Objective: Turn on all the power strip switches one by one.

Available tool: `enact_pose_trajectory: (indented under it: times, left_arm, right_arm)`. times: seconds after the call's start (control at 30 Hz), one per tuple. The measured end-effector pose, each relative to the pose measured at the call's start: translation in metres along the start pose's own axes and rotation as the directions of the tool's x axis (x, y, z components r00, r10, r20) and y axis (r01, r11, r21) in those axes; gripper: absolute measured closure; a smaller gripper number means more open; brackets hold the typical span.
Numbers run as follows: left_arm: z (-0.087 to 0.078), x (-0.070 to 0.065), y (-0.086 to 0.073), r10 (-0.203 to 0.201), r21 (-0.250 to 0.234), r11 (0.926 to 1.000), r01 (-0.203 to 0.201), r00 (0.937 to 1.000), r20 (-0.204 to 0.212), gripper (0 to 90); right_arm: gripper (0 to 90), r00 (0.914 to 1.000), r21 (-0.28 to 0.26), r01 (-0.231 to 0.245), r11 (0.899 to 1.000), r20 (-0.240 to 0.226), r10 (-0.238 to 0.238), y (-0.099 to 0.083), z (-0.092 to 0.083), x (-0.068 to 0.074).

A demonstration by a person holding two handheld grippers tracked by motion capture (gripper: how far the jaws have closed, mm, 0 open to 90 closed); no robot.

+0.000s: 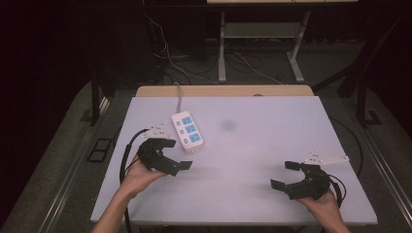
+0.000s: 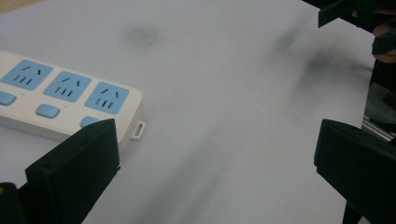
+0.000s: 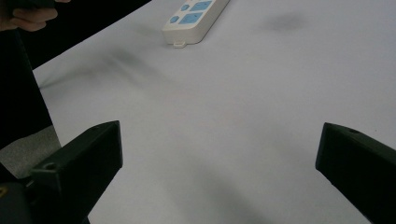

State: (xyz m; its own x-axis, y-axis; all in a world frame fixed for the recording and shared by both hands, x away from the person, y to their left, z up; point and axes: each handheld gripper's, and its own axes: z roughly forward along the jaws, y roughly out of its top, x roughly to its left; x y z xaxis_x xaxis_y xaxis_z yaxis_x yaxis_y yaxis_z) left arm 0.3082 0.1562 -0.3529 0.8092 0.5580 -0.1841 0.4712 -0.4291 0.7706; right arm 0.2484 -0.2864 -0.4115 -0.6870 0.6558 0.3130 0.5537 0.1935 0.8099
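On pale lilac table | white plastic power strip with blue sockets | left gripper just beside it, jaws apart | right gripper well apart, jaws spread

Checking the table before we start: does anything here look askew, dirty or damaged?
The power strip lies at a slant to the table edges, nothing plugged in. A dark smudge marks the white top right of it. No damage shows. Both claws are open, holding nothing.

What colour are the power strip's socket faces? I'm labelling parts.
Light blue, on a white power strip; clearest in the left gripper view.
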Motion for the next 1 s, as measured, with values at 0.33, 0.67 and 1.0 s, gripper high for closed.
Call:
enact_pose_trajectory:
  times: [0.33, 0.67, 1.0]
  left_arm:
    - [-0.003, 0.01, 0.013, 0.009, 0.014, 0.9999, -0.009, 0.9999, -0.011, 0.0]
    - [0.002, 0.016, 0.025, 0.03, 0.048, 0.9984, -0.029, 0.9994, -0.018, 0.0]
    - [0.006, 0.033, 0.028, 0.018, 0.079, 0.9968, -0.015, 0.9991, -0.038, 0.0]
  right_arm:
    - [0.4, 1.0, 0.001, 0.004, 1.0, 0.001, -0.004, 0.0, 0.0, 0.0]
    - [0.5, 1.0, 0.003, 0.006, 1.0, 0.003, -0.006, 0.0, 0.0, 0.0]
    - [0.4, 1.0, 0.001, 0.005, 1.0, 0.004, -0.005, 0.0, -0.001, -0.001]
